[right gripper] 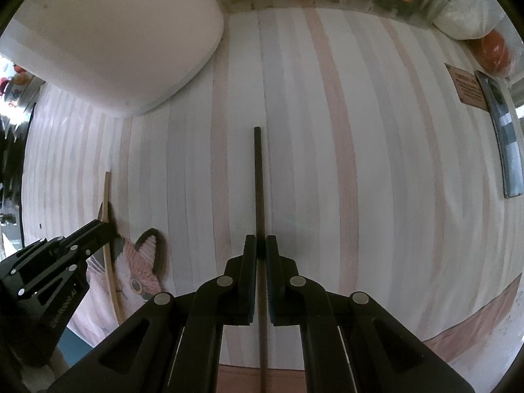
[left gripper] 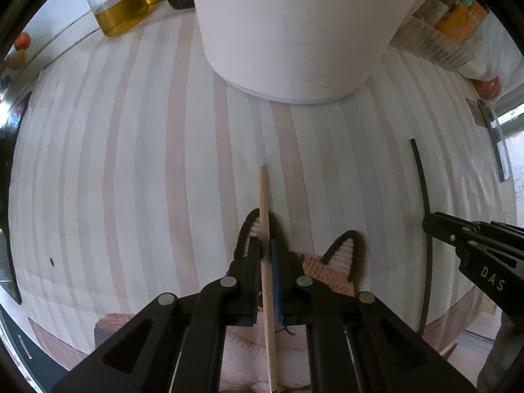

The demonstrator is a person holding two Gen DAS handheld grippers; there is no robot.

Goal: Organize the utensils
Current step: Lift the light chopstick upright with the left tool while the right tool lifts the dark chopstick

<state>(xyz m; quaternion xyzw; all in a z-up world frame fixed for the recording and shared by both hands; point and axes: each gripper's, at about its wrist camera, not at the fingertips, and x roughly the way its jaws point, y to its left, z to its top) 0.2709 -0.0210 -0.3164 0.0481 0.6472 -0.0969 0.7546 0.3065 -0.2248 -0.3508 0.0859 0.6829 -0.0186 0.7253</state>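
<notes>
So both claws have a chopstick each rn. Left claw (left gripper: 266, 252) is clamped on the light chopstick (left gripper: 264, 196), and right claw (right gripper: 261, 245) is clamped on the dark chopstick (right gripper: 258, 180). Both sticks run lengthwise between the pads, pointing fwd along the fingers, which imo makes sense: gripped that way the stick stays in line w/ the claw and you can aim the tip at the container. Grip looks like it's around mid-shaft on each, so prob decent balance, not much droop.

The white container (left gripper: 288, 32) sits straight ahead of the left claw on the striped counter (left gripper: 131, 163). My guess is that's where the utensils go, but I can't see its opening from here.

Looks-wise: the light one is pale wood or bamboo, thin and straight, w/ a squared-off end. The dark one is nearly black, slim, w/ a blunt square tip. The curve in the other view is just the lens. Both are slick and skinny, so could twist in the pads if bumped.

There's a pink cat-face mat (right gripper: 137, 275) under the left claw, by the near edge of the counter.
</notes>
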